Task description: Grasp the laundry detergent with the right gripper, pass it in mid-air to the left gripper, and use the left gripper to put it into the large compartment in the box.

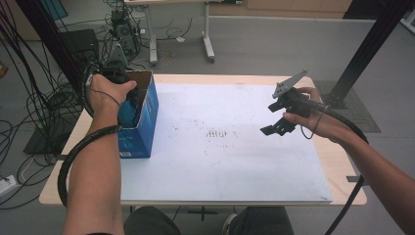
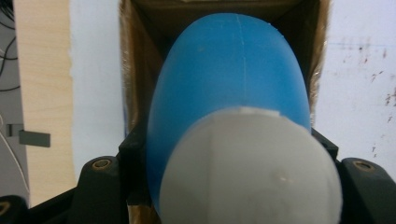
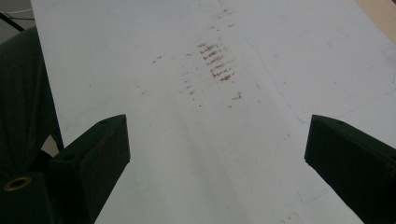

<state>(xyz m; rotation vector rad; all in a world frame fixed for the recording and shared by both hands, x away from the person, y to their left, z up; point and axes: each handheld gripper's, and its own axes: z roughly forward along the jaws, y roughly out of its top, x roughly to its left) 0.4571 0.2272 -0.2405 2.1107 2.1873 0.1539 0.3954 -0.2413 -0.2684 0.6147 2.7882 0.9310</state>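
Bottle [image 2: 229, 79], blue with white cap: smooth, rounded plastic, probably light and slippery. Left claw [image 2: 233, 154] pinches it near the cap, inside the cardboard box [image 1: 147, 105]. Right claw [image 1: 276, 117] spread, idle over table [image 1: 220, 166].

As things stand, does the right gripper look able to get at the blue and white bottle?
Probably not. The bottle sits clamped in the left gripper, down inside the open blue box, whose walls close it in. The right gripper hangs open, apart, over the white mat.
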